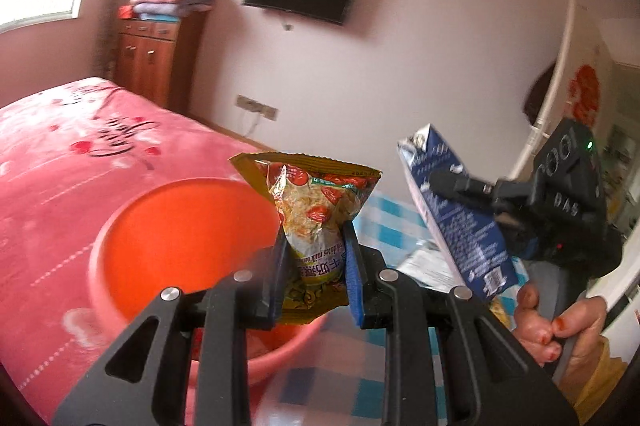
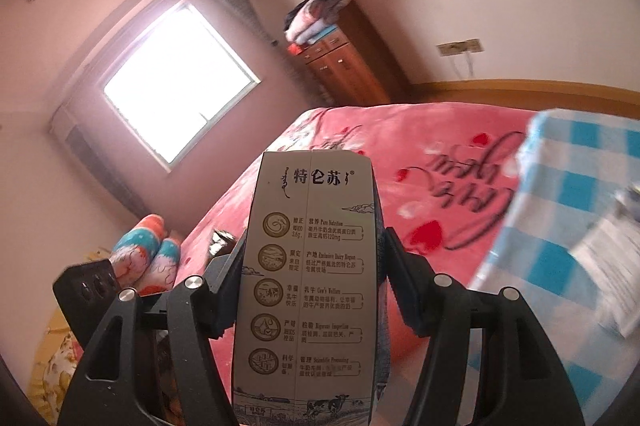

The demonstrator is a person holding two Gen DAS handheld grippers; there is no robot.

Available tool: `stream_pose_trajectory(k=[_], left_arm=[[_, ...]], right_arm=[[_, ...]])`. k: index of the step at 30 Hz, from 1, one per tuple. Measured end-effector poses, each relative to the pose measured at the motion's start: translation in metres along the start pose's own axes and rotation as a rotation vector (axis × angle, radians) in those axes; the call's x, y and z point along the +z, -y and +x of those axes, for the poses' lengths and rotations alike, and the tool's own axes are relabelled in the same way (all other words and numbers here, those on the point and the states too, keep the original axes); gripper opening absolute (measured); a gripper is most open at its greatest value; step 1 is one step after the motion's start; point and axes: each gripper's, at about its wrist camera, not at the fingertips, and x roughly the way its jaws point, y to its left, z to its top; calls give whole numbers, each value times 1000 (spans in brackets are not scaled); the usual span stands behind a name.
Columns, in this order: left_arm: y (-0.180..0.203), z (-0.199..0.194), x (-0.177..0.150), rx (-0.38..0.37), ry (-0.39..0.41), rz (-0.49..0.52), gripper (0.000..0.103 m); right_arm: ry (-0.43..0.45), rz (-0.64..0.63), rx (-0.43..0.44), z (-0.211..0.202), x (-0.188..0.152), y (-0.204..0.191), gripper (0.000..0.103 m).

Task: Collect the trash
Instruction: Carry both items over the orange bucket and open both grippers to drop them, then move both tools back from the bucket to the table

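Above the red bowl [image 1: 180, 246], yellow snack bag [image 1: 316, 214] pinched by left gripper [image 1: 316, 266], milk carton [image 2: 312, 274] squeezed in right gripper [image 2: 312, 266], pink bed [image 2: 420, 194] behind

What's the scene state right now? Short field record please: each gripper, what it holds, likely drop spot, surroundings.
left gripper: shut on snack bag, bag upright between the fingers
right gripper: shut on milk carton, gripped by its sides
carton in left view: blue side showing, raised to the right of the snack bag
likely drop spot: red basin, below and left of the snack bag; inside looks empty
basin support: pink bed
beside bed: blue checked cloth with papers on it
hand: on the right gripper's handle
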Motion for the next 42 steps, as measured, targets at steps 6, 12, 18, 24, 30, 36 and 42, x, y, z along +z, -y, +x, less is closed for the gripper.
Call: stream_pose_trajectory(k=[6,12,18,24,30,36,42], left_arm=[[-26,10,-1,63,-16,-45,27],[-49,18,-7,136,-39,-92,43],[-59,12,-5,195,16,-105,81],[-47,0,-4,207,96,-67,87],[-27,-10,-4,168,180,-11,89],[-6,-19,-6,100,242,6,89],[22,-20,-10,61,247,73,89]], right_arm=[[-59,-22,29,54,8,-26,63],[-119,-6,28,89,6,-37,83],[-35,-32,-27,72,-1,-32,88],[84,-77,-124,35,-11,-15,92],[174,-76,-179,2,-26,11,96],[243,-123,-229,-28,-45,23,98],[276,-130,-283,-54,-61,36,98]])
